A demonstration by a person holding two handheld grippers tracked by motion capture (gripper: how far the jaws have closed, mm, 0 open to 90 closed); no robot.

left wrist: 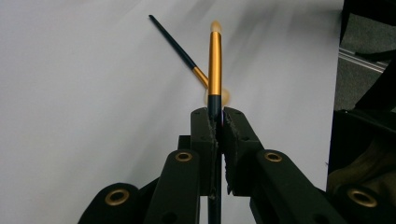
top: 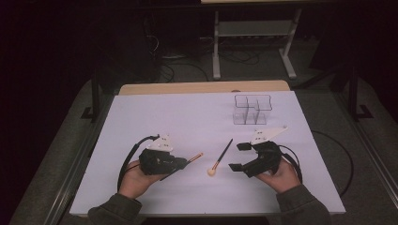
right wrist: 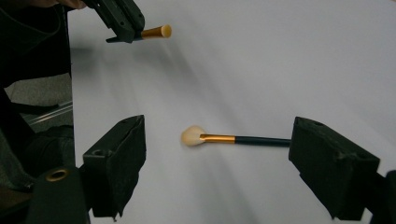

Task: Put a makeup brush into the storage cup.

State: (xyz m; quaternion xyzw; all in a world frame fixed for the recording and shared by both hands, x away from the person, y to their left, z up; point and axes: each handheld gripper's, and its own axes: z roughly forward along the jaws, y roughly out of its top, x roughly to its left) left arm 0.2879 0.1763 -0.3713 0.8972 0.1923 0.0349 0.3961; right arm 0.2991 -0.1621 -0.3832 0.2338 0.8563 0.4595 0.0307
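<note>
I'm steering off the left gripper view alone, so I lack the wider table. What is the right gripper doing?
Observer: The right gripper is open, its jaws spread either side of the loose brush on the table.
Operator: Anything to drop brushes into?
Observer: Yes, a clear organizer stands at the table's far right.
Operator: Is my brush touching the table?
Observer: I think not: in the right gripper view the left gripper holds the slim brush above the table, tip free.
</note>
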